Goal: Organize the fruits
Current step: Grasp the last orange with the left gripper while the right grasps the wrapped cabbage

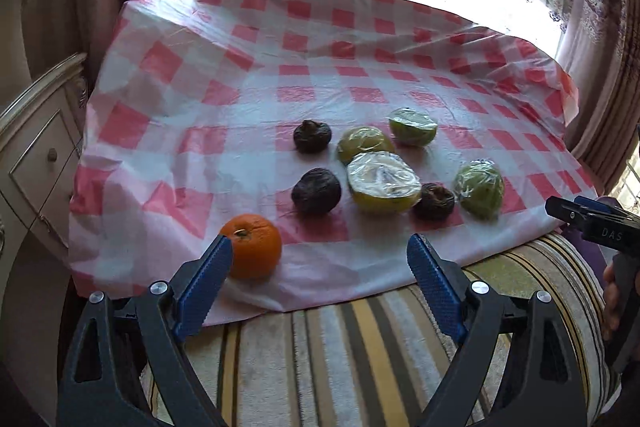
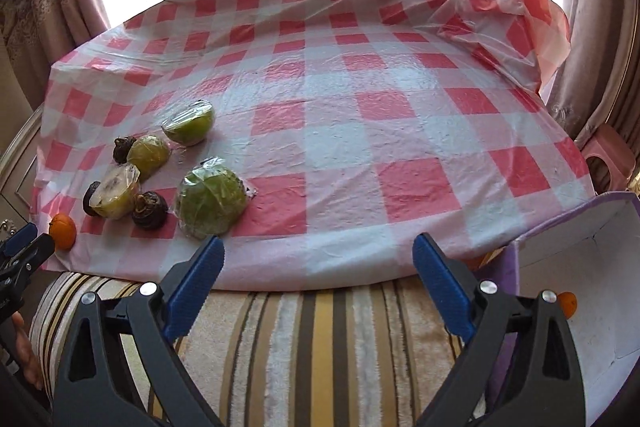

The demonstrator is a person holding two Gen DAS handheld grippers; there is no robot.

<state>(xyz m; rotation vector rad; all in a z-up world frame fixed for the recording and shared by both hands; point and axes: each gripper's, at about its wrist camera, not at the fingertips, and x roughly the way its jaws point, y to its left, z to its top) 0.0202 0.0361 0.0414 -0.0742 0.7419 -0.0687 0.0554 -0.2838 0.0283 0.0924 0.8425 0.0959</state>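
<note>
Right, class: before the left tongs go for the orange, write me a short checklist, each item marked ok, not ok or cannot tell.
1. Left tongs open wide enough for the orange: ok, the jaws stand well apart.
2. Orange between the jaws: not ok, it sits beside the left finger, off centre.
3. Orange free of other fruit: ok, the nearest dark fruit lies apart from it.
4. Right tongs out of the way: ok, open and empty, over the cloth's near edge.
5. Box ready to receive: ok, open at the right with one orange fruit inside.
6. Orange steady on the checked cloth: cannot tell.
</note>
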